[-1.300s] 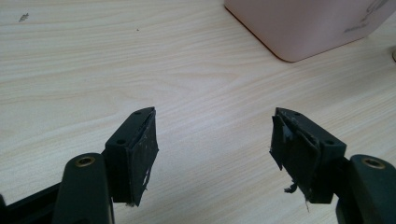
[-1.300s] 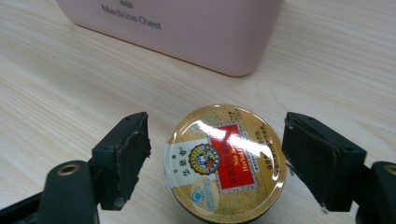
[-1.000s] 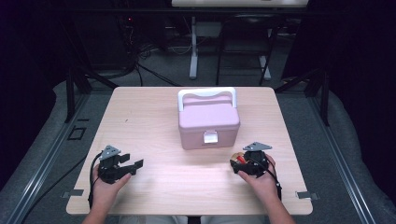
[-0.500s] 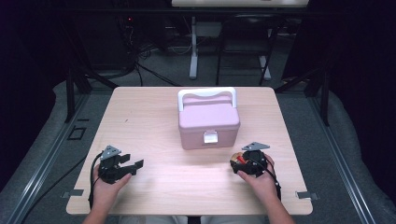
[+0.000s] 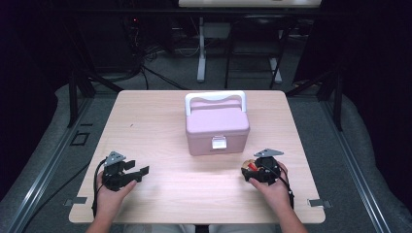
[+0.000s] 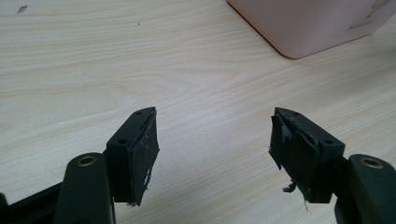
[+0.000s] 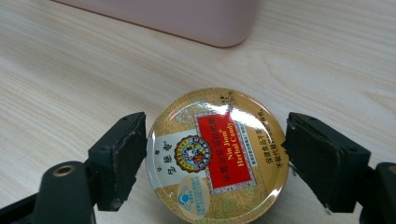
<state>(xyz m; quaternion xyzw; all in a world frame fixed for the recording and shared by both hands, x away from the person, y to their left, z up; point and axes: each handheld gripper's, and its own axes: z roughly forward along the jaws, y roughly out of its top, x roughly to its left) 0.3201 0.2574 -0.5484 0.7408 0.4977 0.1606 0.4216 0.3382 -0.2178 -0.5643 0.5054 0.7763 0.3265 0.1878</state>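
Observation:
A round gold candy tin with a red label lies flat between the jaws of my right gripper, and both pads press its rim. In the high view that right gripper rests near the table's front right, with the tin showing at its tip. A pink lidded box with a white handle and a front clasp stands shut at the table's middle; its base is just beyond the tin. My left gripper sits open at the front left, nothing between its jaws.
The light wooden table has bare surface left of the box and between the two grippers. A corner of the pink box lies ahead and to the right of the left gripper. Stands and cables fill the dark floor behind the table.

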